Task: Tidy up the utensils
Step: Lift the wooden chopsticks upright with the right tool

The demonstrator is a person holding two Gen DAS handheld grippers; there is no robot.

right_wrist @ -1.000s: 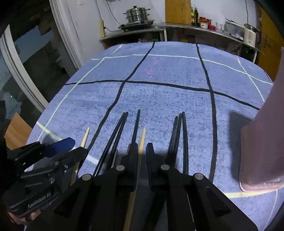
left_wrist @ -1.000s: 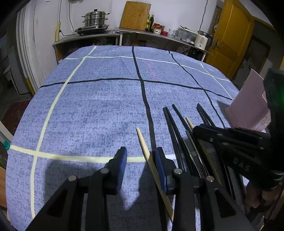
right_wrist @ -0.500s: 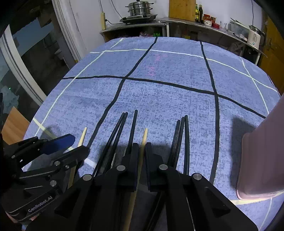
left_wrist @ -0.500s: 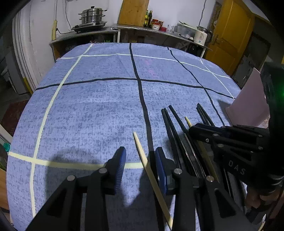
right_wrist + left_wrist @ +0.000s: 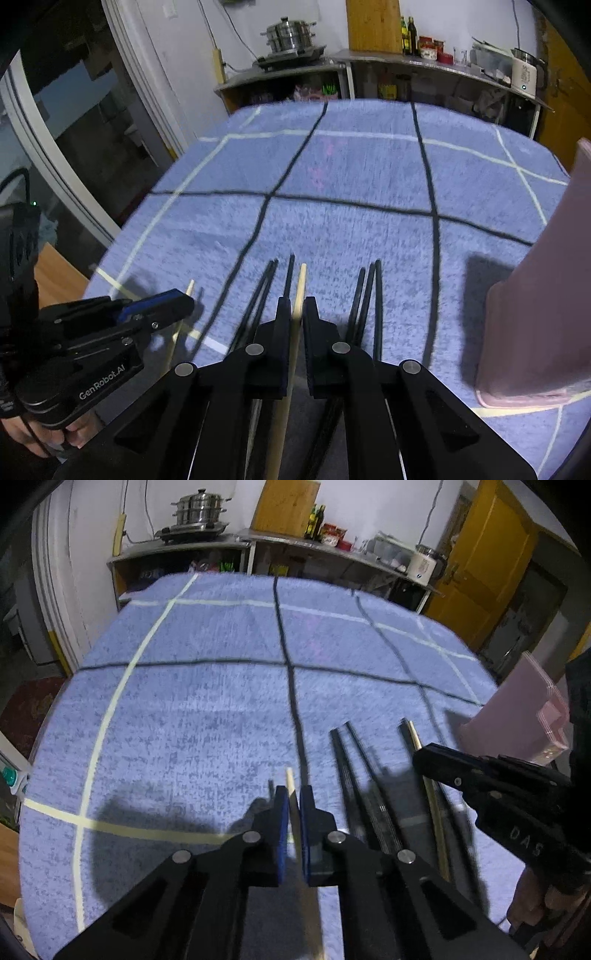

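My left gripper [image 5: 293,801] is closing its blue pads onto a pale wooden chopstick [image 5: 290,781], and the pads press on it. Its tip pokes out just past them, low over the blue cloth. My right gripper [image 5: 297,308] is shut on a second pale wooden chopstick [image 5: 301,284], which sticks out ahead of the jaws. Black chopsticks [image 5: 267,284] lie left of it and more black chopsticks [image 5: 369,291] lie to its right. In the left wrist view the right gripper [image 5: 421,757] reaches in from the right above the black chopsticks [image 5: 349,768].
A pink utensil holder [image 5: 532,302] stands at the right on the cloth-covered table [image 5: 351,229]; it also shows as the pink holder [image 5: 524,716]. The left gripper [image 5: 184,301] is close on the left, a hand under it. Kitchen counters and a yellow door lie behind.
The left jaws went from standing apart around the wooden chopstick to pressing on it. The right gripper has risen a little with its chopstick still between the jaws.
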